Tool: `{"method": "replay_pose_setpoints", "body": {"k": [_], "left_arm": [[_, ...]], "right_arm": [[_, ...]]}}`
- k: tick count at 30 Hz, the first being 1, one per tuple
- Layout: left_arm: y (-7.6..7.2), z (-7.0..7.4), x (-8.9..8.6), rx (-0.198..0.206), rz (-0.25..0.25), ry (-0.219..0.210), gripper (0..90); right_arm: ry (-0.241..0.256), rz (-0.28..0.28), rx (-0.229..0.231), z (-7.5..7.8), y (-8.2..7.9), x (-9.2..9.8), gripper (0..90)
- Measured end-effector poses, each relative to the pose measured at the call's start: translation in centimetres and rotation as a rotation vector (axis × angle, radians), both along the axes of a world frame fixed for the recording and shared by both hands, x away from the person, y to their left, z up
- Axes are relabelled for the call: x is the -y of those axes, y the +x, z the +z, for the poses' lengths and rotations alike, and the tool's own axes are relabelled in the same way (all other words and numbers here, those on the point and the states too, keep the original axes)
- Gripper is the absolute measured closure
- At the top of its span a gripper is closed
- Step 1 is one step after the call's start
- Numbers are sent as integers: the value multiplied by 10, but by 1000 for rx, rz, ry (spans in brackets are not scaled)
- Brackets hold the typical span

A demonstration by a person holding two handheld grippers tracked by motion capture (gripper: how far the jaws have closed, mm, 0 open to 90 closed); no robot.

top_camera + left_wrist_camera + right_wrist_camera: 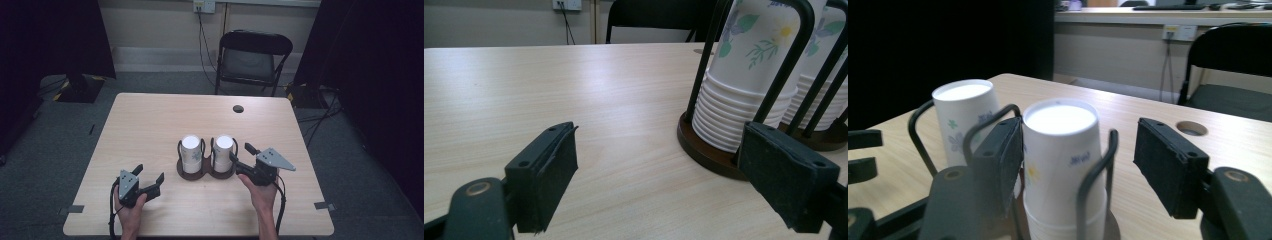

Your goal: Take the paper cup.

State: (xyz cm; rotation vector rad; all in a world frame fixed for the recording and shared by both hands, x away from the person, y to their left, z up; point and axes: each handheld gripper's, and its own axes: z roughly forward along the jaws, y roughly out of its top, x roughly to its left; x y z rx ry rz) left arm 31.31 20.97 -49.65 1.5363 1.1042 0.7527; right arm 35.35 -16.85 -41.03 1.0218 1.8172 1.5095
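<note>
Two stacks of upside-down flowered paper cups stand mid-table in a dark wire holder (195,174) with a brown base. In the high view they are the left stack (191,151) and the right stack (223,150). My right gripper (241,153) is open just right of the right stack. In the right gripper view that stack (1060,150) rises between its jaws (1083,145), with the other stack (965,115) behind. My left gripper (149,173) rests open on the table, left of and nearer than the holder. Its jaws (663,140) are empty, and the nearer stack (744,75) stands ahead at right.
A black folding chair (252,57) stands beyond the far table edge. A round cable hole (238,108) sits in the tabletop near the far right. Bare wood (150,125) spreads left of and behind the holder. Dark curtains flank both sides.
</note>
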Motion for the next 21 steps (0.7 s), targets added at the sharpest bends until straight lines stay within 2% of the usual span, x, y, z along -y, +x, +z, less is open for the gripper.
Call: {"method": "replay_pose_setpoints", "body": {"k": [6,11,21], "left_arm": [[0,0,-1,4,5,-8,160],[0,0,-3,7,8,-26,182],[-1,-1,-3,14,-2,-29,176]], "right_arm": [[-1,49,2,8,15,-8,359],[-24,85,-4,12,27,-19,354],[-61,104,-20,11,42,-32,340]]}}
